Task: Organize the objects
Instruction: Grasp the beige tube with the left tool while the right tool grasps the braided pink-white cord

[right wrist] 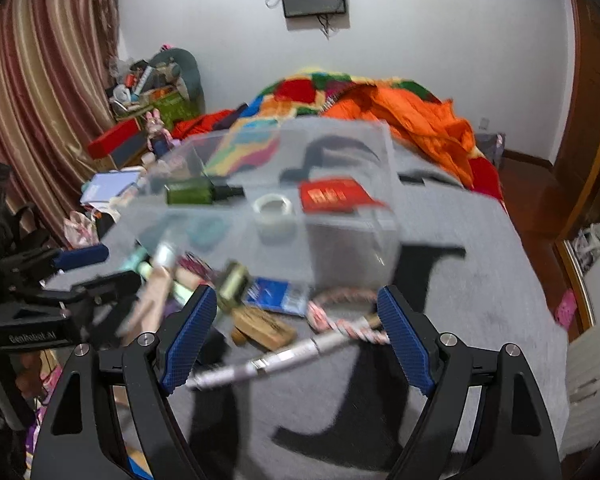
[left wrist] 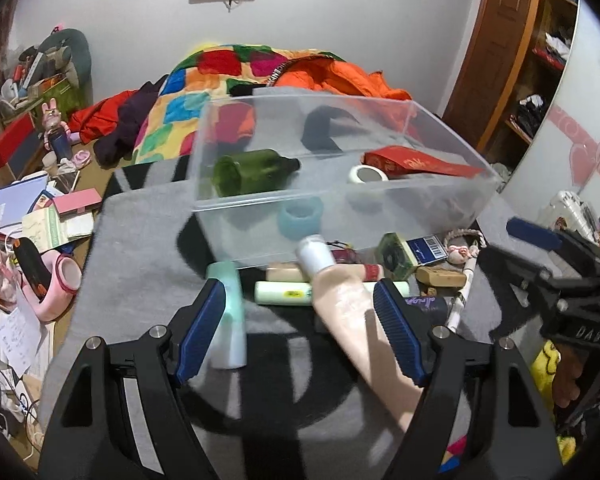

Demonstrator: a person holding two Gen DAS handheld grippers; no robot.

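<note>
Clear bin [left wrist: 420,200] on grey cloth [left wrist: 140,260], at the far side of a loose pile. Inside the bin: green bottle [left wrist: 252,170] on its side, red box [left wrist: 416,164], white tape roll [left wrist: 366,175]; teal ring [left wrist: 300,216] low behind the front wall.

Left gripper [left wrist: 300,332] low over the cloth, jaws wide apart, clamping nothing. Peach tube [left wrist: 352,312] slanting between the pads [left wrist: 400,332], white cap toward the bin; touching the right pad or just beside it, cannot tell. Mint tube [left wrist: 232,320] just inside the left pad. Pale green tube [left wrist: 284,293] ahead, crosswise.

Right gripper [right wrist: 296,336] also spread, empty. Between its pads: wooden block [right wrist: 264,328], blue card [right wrist: 278,294], pink braided cord [right wrist: 340,316], silver pen [right wrist: 276,362], blurred. Green-gold box [right wrist: 232,282] near the left pad.
</note>
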